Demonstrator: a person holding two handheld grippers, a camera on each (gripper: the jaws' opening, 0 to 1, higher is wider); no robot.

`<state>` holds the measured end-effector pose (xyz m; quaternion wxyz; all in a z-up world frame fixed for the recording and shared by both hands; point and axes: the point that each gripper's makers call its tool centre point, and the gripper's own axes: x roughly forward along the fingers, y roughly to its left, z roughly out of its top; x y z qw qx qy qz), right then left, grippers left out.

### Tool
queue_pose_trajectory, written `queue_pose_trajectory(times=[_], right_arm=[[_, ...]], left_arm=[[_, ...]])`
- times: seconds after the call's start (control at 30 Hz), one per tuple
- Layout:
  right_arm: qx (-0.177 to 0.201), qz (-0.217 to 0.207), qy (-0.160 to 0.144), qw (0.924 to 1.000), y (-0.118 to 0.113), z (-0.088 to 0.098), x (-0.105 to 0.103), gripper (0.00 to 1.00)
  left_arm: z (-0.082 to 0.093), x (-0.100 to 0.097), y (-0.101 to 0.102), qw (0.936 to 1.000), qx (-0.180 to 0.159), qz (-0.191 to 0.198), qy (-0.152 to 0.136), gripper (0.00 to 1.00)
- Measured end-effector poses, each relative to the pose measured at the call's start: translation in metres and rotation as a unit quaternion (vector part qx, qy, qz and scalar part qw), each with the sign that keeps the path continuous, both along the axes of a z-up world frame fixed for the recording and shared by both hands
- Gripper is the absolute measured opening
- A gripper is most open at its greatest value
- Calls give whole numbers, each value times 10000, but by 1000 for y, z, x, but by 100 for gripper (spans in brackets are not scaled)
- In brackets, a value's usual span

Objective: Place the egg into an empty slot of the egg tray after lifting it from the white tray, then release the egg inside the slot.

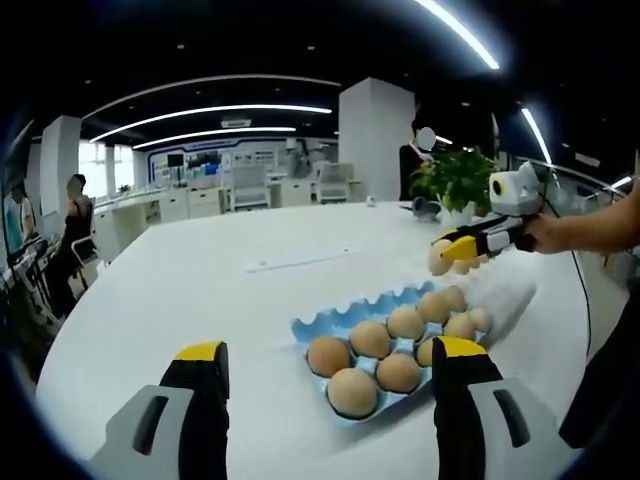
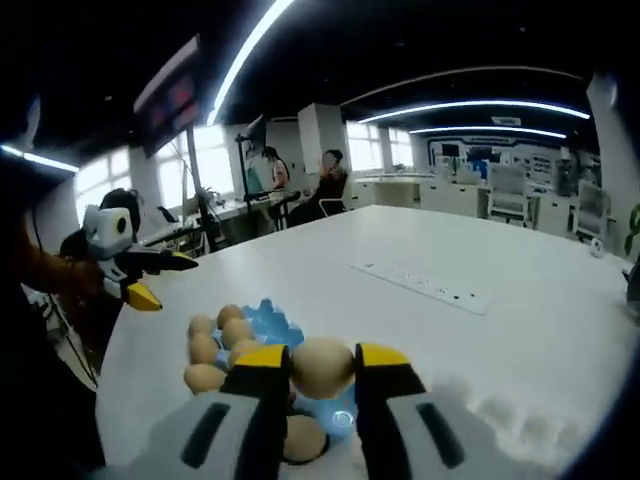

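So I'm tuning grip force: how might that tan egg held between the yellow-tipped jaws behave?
The tan egg in the right gripper looks smooth and rounded, so it may slip or roll out. Probably brittle: gentle squeeze. Above the blue egg tray, a drop could crack others.

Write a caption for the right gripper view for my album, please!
The right hand-held gripper holds an egg over the blue egg tray on the white table.
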<state>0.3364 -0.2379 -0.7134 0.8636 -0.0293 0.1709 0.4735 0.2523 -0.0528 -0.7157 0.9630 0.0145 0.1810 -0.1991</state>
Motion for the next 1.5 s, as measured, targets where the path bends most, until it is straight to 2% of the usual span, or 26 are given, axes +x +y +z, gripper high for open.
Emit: queue_pose_trajectory(times=[0.3,0.43,0.63,0.8,1.13,1.5], right_arm=[[237,345,48,9991,47,2,2,25],[301,542,82,9980,78,-1,2,25],[276,791,100,9964,116,-9,4,25],[216,843,152,9961,137,-17,10,25],[-238,1112,207,9933,168,-43,12,25],[-405,1182,343,9916,174,-56,16,25]], left_arm=[[-2,0,0,10000,-15,-24,27,85],[-2,-1,-1,10000,-12,-61,32,85],[-3,-1,0,10000,-20,-68,40,85],[-3,0,5,10000,-54,-40,28,84],[-5,1,14,9999,-97,-25,25,84],[-5,2,21,9999,-116,27,11,84]])
